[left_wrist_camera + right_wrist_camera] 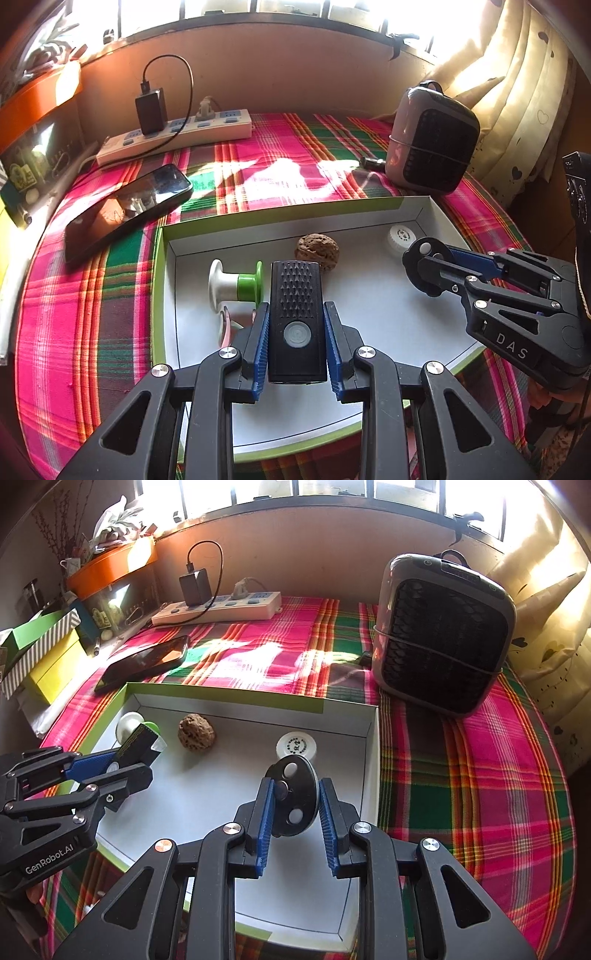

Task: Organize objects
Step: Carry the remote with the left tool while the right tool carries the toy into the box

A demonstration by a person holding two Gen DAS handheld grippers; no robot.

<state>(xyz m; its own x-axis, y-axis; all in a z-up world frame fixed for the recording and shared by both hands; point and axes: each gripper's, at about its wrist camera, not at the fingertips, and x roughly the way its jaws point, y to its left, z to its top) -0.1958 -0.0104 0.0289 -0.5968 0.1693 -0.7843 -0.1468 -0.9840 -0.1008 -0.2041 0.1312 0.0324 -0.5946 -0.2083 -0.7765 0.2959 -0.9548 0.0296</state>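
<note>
My left gripper [296, 314] is shut on a black flashlight-like device [296, 321] above the white, green-rimmed box [369, 302]. My right gripper [295, 797] is shut on a black round disc [294, 799], also over the box [207, 794]; it shows in the left wrist view [428, 266] at the right. In the box lie a walnut [317, 251] [195, 733], a white round cap [400, 238] [296, 745] and a white-and-green spool [236, 282] [133, 725]. A pink item [226, 325] lies partly hidden behind my left fingers.
A black phone [125, 210] [144, 662] lies left of the box on the plaid cloth [461, 757]. A power strip [177, 138] with a charger stands at the back. A dark heater [443, 635] [432, 136] stands at right. Boxes [40, 653] are stacked at far left.
</note>
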